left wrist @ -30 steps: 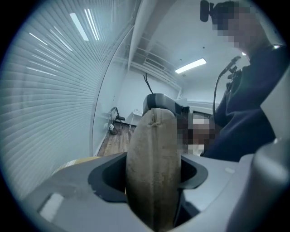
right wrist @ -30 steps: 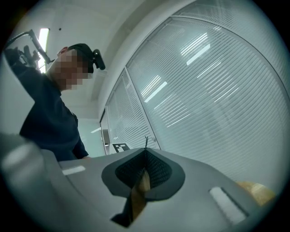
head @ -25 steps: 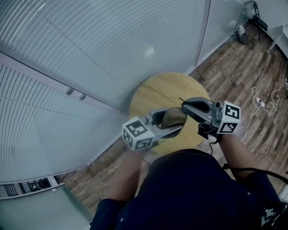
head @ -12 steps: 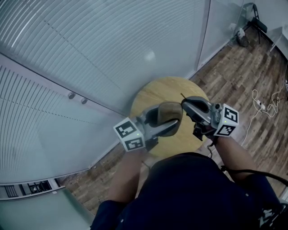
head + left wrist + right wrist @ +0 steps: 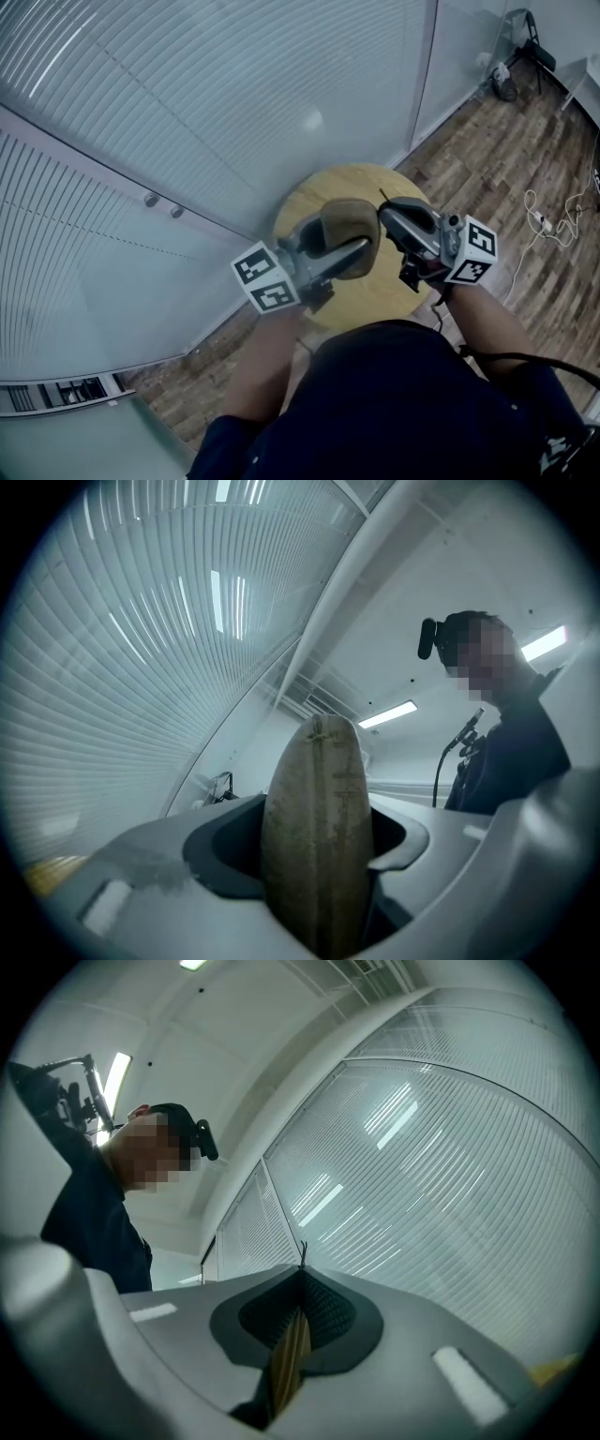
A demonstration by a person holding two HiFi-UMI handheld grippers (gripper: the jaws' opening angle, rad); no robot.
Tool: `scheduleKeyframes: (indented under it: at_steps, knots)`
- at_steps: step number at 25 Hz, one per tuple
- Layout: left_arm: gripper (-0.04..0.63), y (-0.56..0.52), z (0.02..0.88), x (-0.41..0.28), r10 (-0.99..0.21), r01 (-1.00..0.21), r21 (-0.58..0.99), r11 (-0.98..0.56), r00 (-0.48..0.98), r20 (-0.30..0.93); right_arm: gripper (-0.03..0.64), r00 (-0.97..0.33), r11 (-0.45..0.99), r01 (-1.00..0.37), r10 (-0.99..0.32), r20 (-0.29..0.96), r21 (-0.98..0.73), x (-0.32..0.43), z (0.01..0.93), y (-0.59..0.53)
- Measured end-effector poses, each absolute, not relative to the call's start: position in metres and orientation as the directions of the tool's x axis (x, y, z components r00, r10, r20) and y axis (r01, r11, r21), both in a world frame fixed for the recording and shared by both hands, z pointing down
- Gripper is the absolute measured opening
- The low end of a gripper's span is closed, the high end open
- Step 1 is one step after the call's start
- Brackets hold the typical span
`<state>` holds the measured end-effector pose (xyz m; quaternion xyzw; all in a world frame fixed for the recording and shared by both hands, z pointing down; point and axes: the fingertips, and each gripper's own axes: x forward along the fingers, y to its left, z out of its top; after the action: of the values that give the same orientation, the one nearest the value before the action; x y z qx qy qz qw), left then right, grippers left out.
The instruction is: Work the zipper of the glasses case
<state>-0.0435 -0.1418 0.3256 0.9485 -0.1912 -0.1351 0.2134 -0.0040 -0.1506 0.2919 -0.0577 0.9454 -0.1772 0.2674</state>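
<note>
Nearest to the camera, the dark shirt (image 5: 403,394) of the person fills the bottom of the head view and hides both elbows. From it the two forearms reach forward. The left gripper (image 5: 349,248) has its jaws clamped on the brown case (image 5: 345,230), which stands on its narrow edge between them, above the table (image 5: 323,187) and not touching it. The lower end of the case is cut off in the left gripper view, and the zipper cannot be made out there. The right gripper (image 5: 386,216) is just beside the right edge of the case. Its jaws are together, with a thin tan strip (image 5: 292,1368) pinched between the pads, and a dark thread (image 5: 303,1249) sticks out at the tips. Whether the strip belongs to the zipper cannot be told. Beyond the round wooden table lies a wooden floor (image 5: 487,122) with a white cable (image 5: 544,211), and farthest is a glass wall (image 5: 187,112) with blinds.
</note>
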Motion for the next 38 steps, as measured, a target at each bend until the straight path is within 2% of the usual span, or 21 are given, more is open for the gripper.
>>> scheduleKeyframes:
  at_steps: [2, 7, 12, 16, 21, 32, 36, 38]
  knots:
    - [0.295, -0.148, 0.316, -0.049, -0.436, -0.295, 0.479, -0.827, 0.875, -0.213, 0.012, -0.861, 0.931, -0.017, -0.199, -0.468, -0.365, -0.007, 0.296, -0.149]
    - [0.295, -0.158, 0.306, -0.049, -0.445, -0.316, 0.462, -0.829, 0.873, -0.200, 0.012, -0.859, 0.926, -0.027, -0.215, -0.465, -0.377, -0.004, 0.302, -0.152]
    - [0.293, -0.174, 0.287, -0.072, -0.505, -0.292, 0.531, -0.796, 0.804, -0.315, 0.012, -0.886, 0.925, -0.025, -0.196, -0.421, -0.379, -0.018, 0.325, -0.141]
    - [0.295, -0.181, 0.283, -0.073, -0.523, -0.359, 0.478, -0.802, 0.809, -0.270, 0.012, -0.883, 0.916, -0.029, -0.211, -0.419, -0.400, -0.025, 0.341, -0.141]
    - [0.293, -0.192, 0.263, -0.097, -0.576, -0.362, 0.523, -0.772, 0.746, -0.334, 0.009, -0.930, 0.945, -0.023, -0.140, -0.340, -0.327, -0.045, 0.342, -0.130]
    - [0.295, -0.192, 0.258, -0.075, -0.555, -0.387, 0.460, -0.799, 0.770, -0.316, 0.009, -0.975, 0.975, -0.012, -0.061, -0.213, -0.221, -0.087, 0.354, -0.111]
    - [0.298, -0.194, 0.265, -0.078, -0.593, -0.457, 0.429, -0.779, 0.759, -0.269, 0.012, -0.981, 0.968, -0.045, -0.090, -0.171, -0.249, -0.084, 0.361, -0.116]
    - [0.298, -0.195, 0.269, -0.081, -0.621, -0.506, 0.406, -0.761, 0.749, -0.232, 0.043, -0.984, 0.965, -0.073, -0.110, -0.138, -0.250, -0.081, 0.365, -0.117]
